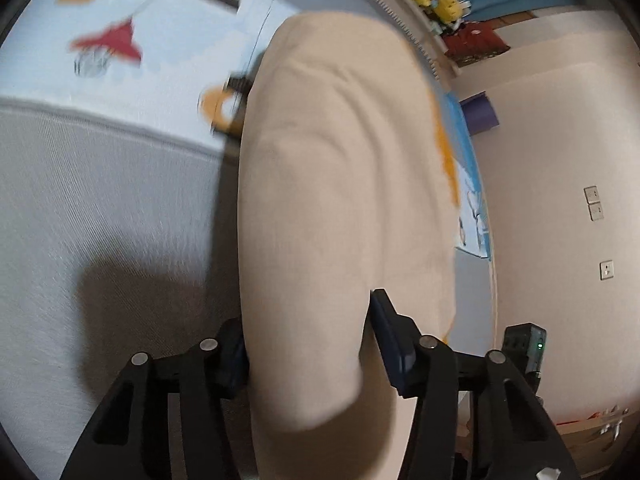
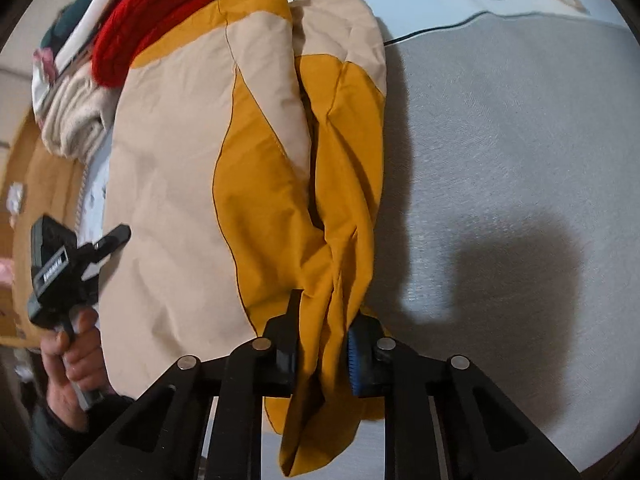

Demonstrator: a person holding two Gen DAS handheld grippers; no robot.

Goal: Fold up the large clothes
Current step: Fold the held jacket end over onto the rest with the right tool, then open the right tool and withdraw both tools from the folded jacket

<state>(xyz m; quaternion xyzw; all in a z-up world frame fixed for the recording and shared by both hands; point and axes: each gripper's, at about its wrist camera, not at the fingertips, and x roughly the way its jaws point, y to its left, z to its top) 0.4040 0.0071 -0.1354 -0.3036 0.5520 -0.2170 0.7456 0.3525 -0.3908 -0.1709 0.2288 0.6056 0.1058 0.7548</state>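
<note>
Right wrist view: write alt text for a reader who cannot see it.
The right gripper pinches a bunched mustard-yellow fold of a beige and yellow jacket spread on a grey bed cover. At left, a hand holds the left gripper at the jacket's edge; a red knitted garment lies beyond.

Jacket point(image 2: 168, 184): smooth matt woven cloth, beige and mustard. Bed cover point(image 2: 500, 160) beside it: grey ribbed fabric. Red knit point(image 2: 152, 12) above the jacket: fuzzy wool. Right gripper point(image 2: 322, 344): matt black plastic.
</note>
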